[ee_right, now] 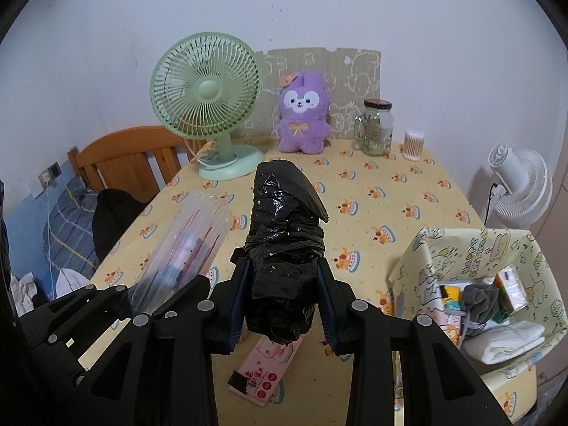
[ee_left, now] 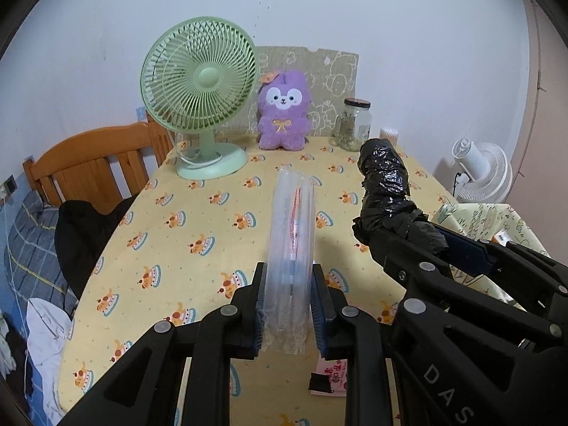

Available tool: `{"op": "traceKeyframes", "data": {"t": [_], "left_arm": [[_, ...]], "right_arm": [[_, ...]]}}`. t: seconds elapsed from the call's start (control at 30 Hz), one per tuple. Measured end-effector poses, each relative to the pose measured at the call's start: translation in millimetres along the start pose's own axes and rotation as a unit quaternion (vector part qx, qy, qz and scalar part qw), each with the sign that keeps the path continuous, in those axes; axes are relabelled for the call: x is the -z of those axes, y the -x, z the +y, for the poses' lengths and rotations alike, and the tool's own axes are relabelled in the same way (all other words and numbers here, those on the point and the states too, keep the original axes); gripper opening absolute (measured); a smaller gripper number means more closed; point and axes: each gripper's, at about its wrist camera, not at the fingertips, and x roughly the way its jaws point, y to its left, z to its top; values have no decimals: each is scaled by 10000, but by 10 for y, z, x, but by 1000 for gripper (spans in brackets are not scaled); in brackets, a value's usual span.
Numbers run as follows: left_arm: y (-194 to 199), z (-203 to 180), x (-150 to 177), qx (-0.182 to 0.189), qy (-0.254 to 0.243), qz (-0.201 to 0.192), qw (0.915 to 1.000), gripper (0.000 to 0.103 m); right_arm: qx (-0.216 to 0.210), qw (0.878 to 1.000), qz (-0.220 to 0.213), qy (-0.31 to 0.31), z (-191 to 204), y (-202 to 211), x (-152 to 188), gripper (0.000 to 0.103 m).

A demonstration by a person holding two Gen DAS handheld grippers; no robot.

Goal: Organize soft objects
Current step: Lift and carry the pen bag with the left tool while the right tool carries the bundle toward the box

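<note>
My left gripper (ee_left: 288, 277) is shut on a clear plastic sleeve of cups (ee_left: 291, 245), held above the yellow tablecloth; it also shows at the left of the right wrist view (ee_right: 188, 241). My right gripper (ee_right: 284, 273) is shut on a black plastic bag roll (ee_right: 284, 234), also seen in the left wrist view (ee_left: 385, 184). A patterned storage box (ee_right: 497, 248) at the right holds a grey pouch, cartons and white folded cloth. A purple plush toy (ee_right: 301, 113) sits at the table's back. A pink packet (ee_right: 273, 365) lies under my right gripper.
A green desk fan (ee_right: 206, 103) stands at the back left. A glass jar (ee_right: 378, 127) and a cotton swab tub (ee_right: 413, 143) stand at the back right. A wooden chair (ee_right: 124, 156) with dark clothing is left of the table. A white fan (ee_right: 518, 184) stands beyond the right edge.
</note>
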Motion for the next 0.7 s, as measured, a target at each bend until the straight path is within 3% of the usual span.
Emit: {"op": "traceKeyframes", "data": {"t": [0.7], "left_arm": [[312,-221,-116,-85,-56,-344,9994,21]], "right_arm": [[13,9994,-353,13,-176,400,-113,39]]}}
